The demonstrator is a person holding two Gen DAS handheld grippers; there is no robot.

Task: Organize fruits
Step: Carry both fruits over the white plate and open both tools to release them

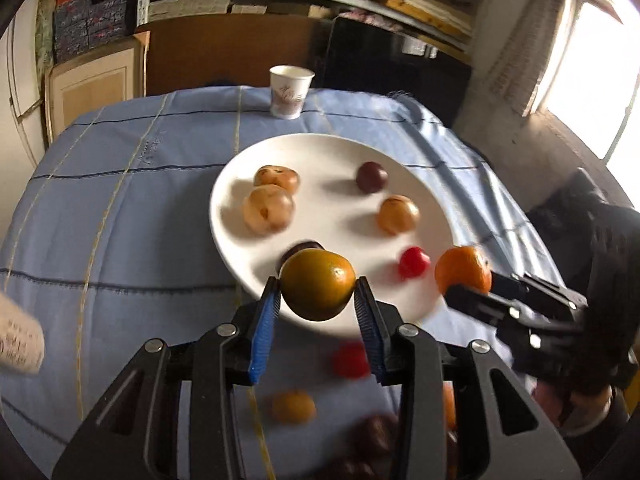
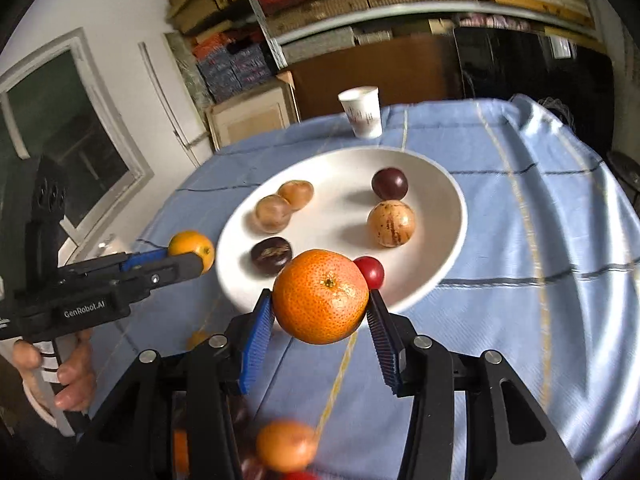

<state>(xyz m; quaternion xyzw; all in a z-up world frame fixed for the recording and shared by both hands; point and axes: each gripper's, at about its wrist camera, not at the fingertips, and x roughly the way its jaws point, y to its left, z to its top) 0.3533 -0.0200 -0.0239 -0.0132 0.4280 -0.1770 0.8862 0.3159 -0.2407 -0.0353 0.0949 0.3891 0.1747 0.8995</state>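
My left gripper (image 1: pixel 318 286) is shut on a greenish-yellow tangerine (image 1: pixel 316 276), held above the near rim of a white plate (image 1: pixel 332 208). My right gripper (image 2: pixel 320 298) is shut on a larger orange tangerine (image 2: pixel 320 288), held over the plate's (image 2: pixel 340 208) near edge. Each gripper shows in the other's view: the right gripper (image 1: pixel 472 284) with its orange fruit (image 1: pixel 462 266), the left gripper (image 2: pixel 186 258) with its fruit (image 2: pixel 192 246). The plate holds several fruits: tan ones (image 1: pixel 268 208), dark ones (image 1: pixel 372 177) and a small red one (image 1: pixel 414 262).
A paper cup (image 1: pixel 290 92) stands at the far edge of the blue checked cloth (image 1: pixel 140 220). Loose fruits lie blurred on the cloth below the grippers: a red one (image 1: pixel 351 360), an orange one (image 1: pixel 294 407), a dark one (image 1: pixel 376 432). Shelves and a window lie beyond.
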